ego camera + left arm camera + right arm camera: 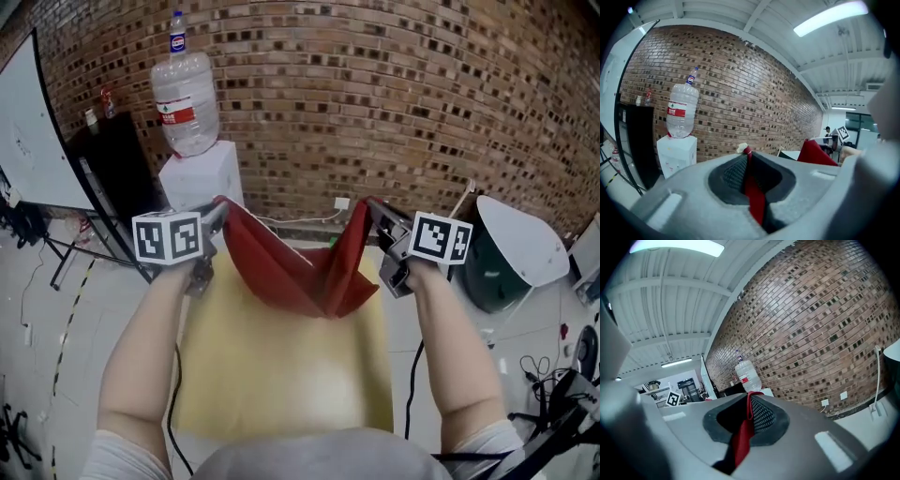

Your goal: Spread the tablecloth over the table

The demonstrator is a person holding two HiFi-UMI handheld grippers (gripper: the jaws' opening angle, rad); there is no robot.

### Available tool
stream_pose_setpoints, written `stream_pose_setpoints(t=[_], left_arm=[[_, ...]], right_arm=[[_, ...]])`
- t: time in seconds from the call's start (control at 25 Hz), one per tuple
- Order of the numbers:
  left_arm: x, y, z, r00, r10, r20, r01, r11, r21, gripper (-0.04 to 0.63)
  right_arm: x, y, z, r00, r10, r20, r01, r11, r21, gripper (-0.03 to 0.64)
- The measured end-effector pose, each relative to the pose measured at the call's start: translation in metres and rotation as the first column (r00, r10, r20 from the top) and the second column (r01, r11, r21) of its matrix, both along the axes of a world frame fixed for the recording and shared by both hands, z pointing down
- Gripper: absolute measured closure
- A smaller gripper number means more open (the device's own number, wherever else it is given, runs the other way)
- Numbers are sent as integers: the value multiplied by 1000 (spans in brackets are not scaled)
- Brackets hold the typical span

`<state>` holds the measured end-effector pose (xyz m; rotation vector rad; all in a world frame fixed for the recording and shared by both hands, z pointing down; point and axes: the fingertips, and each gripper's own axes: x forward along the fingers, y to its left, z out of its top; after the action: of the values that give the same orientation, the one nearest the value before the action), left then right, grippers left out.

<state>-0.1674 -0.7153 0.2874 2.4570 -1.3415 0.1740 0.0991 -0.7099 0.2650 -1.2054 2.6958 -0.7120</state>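
A red tablecloth (pixel 302 267) hangs in a sagging fold between my two grippers, above the far part of a yellow-topped table (pixel 281 370). My left gripper (pixel 217 212) is shut on the cloth's left corner. My right gripper (pixel 372 208) is shut on its right corner. In the left gripper view the red tablecloth (pixel 753 193) runs pinched between the dark pads, with more of it raised at the right. The right gripper view shows the red tablecloth (pixel 742 437) clamped the same way. Both grippers are raised and point towards the brick wall.
A brick wall (pixel 394 103) stands beyond the table. A water dispenser (pixel 200 176) with a large bottle (pixel 186 98) stands at the back left, beside a dark cabinet (pixel 117 169) and a whiteboard (pixel 28 131). A white-lidded bin (pixel 511 253) is at the right. Cables lie on the floor.
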Motion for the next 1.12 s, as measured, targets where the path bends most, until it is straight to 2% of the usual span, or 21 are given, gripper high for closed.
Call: stream_pose_setpoints(t=[0.28,0.44,0.56,0.68,0.88,1.12], left_arm=[[-43,-94,2,993,-121,-1,121,992,-17,581],[-60,-128,22,986,-163,15,164,985,-57,581],[-72,-135,53,981,-190,36,193,975,-113,581],[-91,-137,81,973,-231,21,232,960,-155,581],[-119,-135,86,960,-280,14,279,950,-138,581],[-125,-116,69,959,-284,5,283,952,-121,581]], right_arm=[[14,-95,-9,996,59,-60,-57,998,37,611],[29,-134,5,988,101,-115,-100,995,17,611],[46,-145,35,984,132,-120,-137,990,-37,611],[65,-151,62,980,176,-94,-184,979,-88,611],[73,-153,74,974,201,-100,-210,974,-87,611],[76,-129,69,970,218,-105,-227,970,-89,611]])
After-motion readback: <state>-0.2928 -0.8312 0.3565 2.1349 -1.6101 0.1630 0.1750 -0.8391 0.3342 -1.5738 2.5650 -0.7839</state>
